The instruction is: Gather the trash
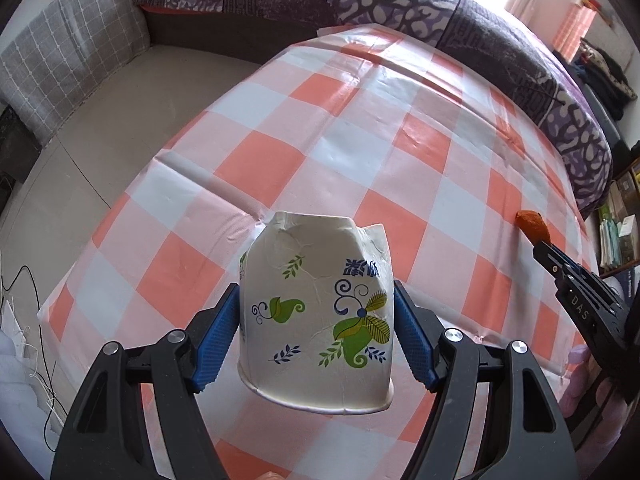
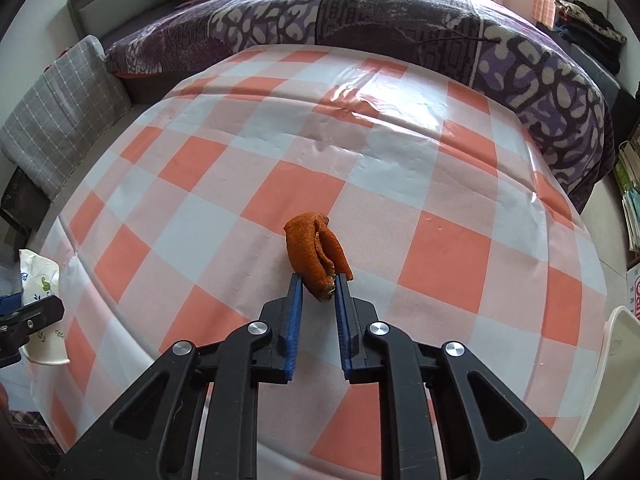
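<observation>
With both pieces already gripped above the table (image 2: 440,248), left gripper (image 1: 316,320) clamps the crumpled cup (image 1: 316,308), right gripper (image 2: 318,292) pinches the peel (image 2: 316,252), long axis pointing forward; no bin visible.

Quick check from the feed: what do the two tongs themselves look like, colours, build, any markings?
Both match. The left tongs and right tongs have black plastic linkage arms with triangular cut-outs and round silver pivot bolts. Each finger carries a blue ribbed pad. In the left wrist view, the right tongs' side shows white lettering "DAS". No cables or sleeves are visible on them.
</observation>
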The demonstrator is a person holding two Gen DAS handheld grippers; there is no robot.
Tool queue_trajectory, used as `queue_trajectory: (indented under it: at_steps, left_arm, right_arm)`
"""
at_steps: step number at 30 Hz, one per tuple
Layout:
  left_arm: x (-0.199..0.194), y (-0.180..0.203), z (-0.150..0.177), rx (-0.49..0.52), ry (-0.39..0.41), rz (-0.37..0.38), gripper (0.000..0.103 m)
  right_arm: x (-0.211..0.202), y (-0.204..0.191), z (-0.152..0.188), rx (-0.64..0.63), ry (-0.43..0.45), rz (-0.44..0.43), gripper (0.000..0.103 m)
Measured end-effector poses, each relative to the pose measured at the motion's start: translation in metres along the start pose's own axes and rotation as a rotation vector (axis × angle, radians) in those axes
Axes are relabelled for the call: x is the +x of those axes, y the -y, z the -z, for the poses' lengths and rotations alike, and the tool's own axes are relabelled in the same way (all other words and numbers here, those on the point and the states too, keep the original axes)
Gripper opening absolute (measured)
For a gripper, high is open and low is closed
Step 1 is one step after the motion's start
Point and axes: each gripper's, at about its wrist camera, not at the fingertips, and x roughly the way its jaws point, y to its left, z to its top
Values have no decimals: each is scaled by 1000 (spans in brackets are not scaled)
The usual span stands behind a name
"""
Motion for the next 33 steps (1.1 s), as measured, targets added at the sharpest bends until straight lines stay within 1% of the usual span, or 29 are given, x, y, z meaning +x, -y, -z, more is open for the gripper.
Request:
queue_trajectory:
  at_steps: [4, 7, 9, 11, 14, 17, 19, 21, 22, 25, 27, 29, 33]
  left_arm:
    - [-14, -1, -7, -30, 111, -30, 72]
    - [-22, -2, -10, -59, 163, -30, 72]
    - [-28, -3, -11, -77, 188, -27, 72]
    - [-33, -1, -12, -86, 210, -24, 72]
    - [-39, 3, -12, -79, 233, -31, 72]
    - [-41, 5, -10, -63, 242, -43, 72]
    - [-41, 5, -9, -62, 231, -40, 72]
    - [-39, 4, -8, -59, 216, -38, 72]
    - [-38, 4, -8, -59, 211, -37, 72]
    - [-33, 4, -9, -57, 196, -34, 72]
    - [-30, 5, -9, -55, 186, -34, 72]
    - [-26, 6, -9, -49, 177, -35, 72]
    - [-20, 5, -9, -50, 160, -36, 72]
  right_arm:
    - [-23, -11, -5, -1, 93, 0, 15]
    - [-41, -17, -8, 0, 154, -8, 13]
    - [-53, -21, -9, -2, 189, -7, 0]
    - [-64, -23, -11, 3, 219, -15, 0]
    - [-76, -22, -11, 20, 237, -36, 0]
    - [-77, -16, -12, 53, 210, -18, 1]
    - [-66, -7, -12, 89, 173, -4, 12]
    - [-53, 4, -11, 133, 141, 18, 44]
    - [-47, 7, -9, 144, 131, 21, 48]
    - [-25, 12, -8, 135, 78, 20, 54]
    - [-12, 12, -6, 136, 55, 35, 63]
    - [-2, 12, -4, 148, 31, 33, 67]
    - [13, 8, -3, 144, 17, 40, 77]
